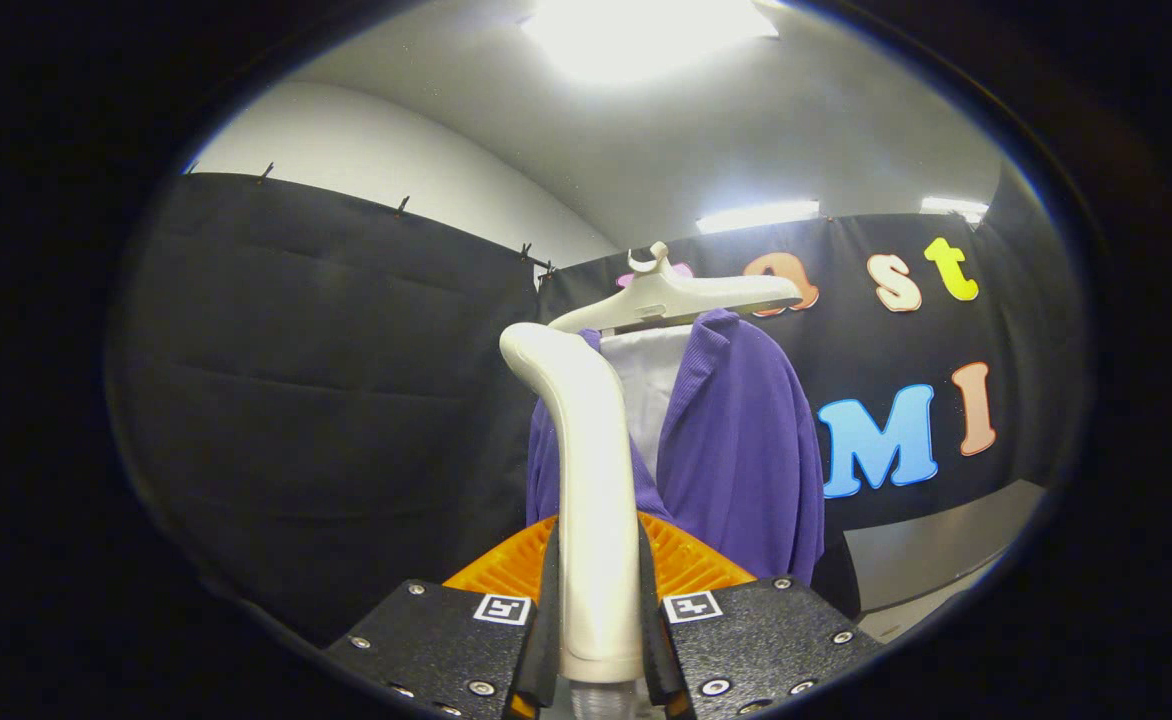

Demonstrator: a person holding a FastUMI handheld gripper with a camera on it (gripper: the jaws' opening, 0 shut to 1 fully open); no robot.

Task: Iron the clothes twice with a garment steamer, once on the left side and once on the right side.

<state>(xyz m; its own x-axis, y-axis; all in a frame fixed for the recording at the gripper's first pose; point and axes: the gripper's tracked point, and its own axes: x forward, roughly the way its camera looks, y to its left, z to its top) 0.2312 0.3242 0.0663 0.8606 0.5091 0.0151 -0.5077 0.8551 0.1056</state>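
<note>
A cream garment steamer point(586, 470) stands upright between my fingers, its curved head bending left at the top. My gripper point(598, 610) is shut on the steamer's handle, both fingers pressing its sides. Just beyond the steamer hangs a purple cardigan point(746, 450) over a white inner shirt point(651, 385), on a cream hanger point(686, 295). The steamer head sits in front of the cardigan's left half, near the collar, and hides part of that side. Whether the head touches the cloth I cannot tell.
The booth's black cloth wall point(326, 400) runs behind and to the left of the garment. A grey surface point(946, 560) shows low to the right of the cardigan. Bright ceiling lights point(646, 35) glare overhead.
</note>
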